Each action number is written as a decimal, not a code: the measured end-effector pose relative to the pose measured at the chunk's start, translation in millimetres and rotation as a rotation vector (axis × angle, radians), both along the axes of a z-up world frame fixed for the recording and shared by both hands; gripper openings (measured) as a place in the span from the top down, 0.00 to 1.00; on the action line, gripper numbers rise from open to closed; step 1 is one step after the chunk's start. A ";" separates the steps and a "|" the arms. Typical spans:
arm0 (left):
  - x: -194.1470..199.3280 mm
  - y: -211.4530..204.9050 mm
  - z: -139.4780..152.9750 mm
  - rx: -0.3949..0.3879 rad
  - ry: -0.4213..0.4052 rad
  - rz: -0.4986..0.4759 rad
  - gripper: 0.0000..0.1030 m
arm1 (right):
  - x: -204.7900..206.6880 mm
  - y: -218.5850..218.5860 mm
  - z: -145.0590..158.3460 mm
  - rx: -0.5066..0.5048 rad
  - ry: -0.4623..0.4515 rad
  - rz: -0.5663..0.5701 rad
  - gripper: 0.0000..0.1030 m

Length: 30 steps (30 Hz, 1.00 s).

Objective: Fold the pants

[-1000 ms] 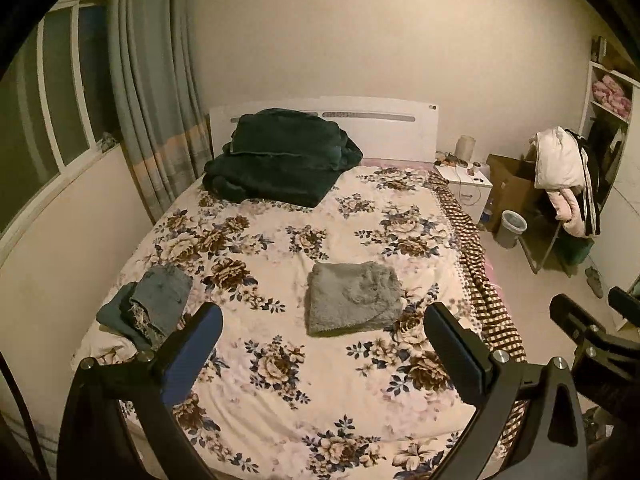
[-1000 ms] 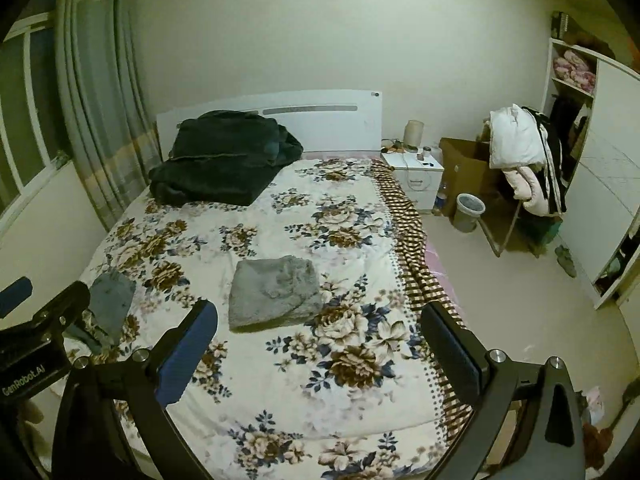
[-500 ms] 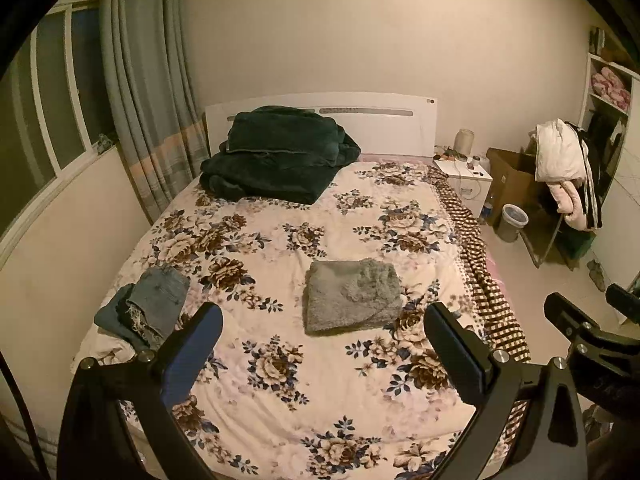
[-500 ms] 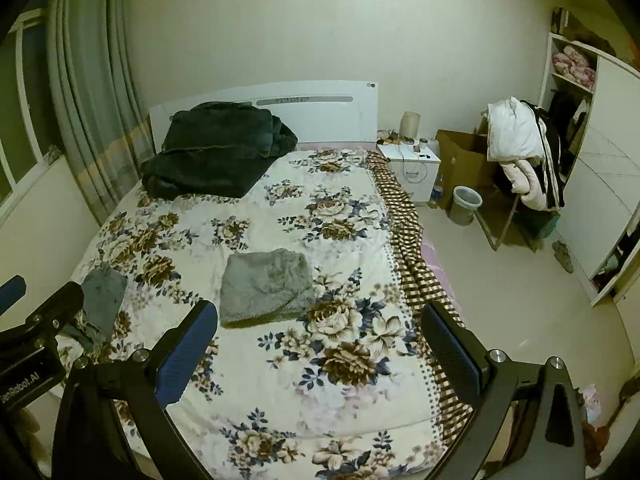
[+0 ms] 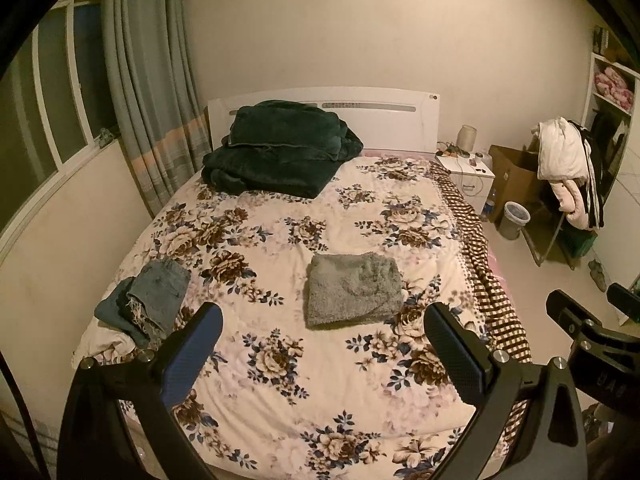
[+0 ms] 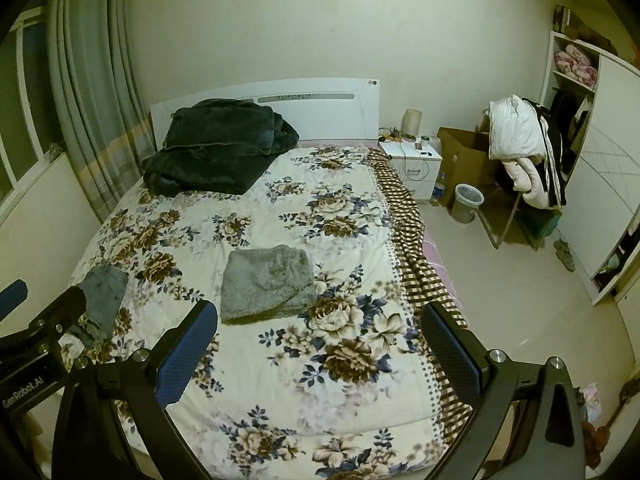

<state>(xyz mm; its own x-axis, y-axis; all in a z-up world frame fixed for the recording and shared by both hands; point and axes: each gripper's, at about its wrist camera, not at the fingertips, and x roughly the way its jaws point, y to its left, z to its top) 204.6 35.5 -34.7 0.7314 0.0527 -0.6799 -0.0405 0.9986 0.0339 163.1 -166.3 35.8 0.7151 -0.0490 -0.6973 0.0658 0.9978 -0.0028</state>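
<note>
Two tongs wide, nothing held, pants folded mid-bed

Both tongs are spread wide and empty above the foot of the flowered quilt bed (image 5: 280,360). Left tongs (image 5: 322,350); right tongs (image 6: 320,346).

Grey fuzzy folded pants (image 5: 354,290) lie as a squarish packet near the centre of the frame in the left view, and left of centre in the right view (image 6: 268,282). The packet sits up-frame from both tongs, well apart from them, flat on the quilt. Its long axis runs roughly across the frame, though it is close to square.

Judgement: this piece looks already folded. In the left view it sits squarely between the left tongs' fingers; in the right view it is offset toward the left finger. Left tongs seem better lined up.

Faded blue denim garment with frayed hem (image 5: 158,300) lies bunched at lower left, by the bed's edge, close to the left tongs. Possibly the next item.

Dark green plush blanket (image 5: 280,148) is heaped at the headboard, upper centre.
</note>
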 end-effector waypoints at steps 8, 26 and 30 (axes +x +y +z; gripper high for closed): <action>-4.6 1.0 -1.8 -0.005 0.006 0.006 0.00 | -2.3 1.0 -4.4 0.002 0.001 0.001 0.00; -10.6 4.7 -2.8 -0.017 -0.009 0.032 0.00 | -3.9 0.7 -12.6 0.019 0.010 0.009 0.00; -11.2 4.5 -1.4 -0.021 -0.007 0.033 0.00 | -5.6 1.2 -13.2 0.015 0.004 0.012 0.00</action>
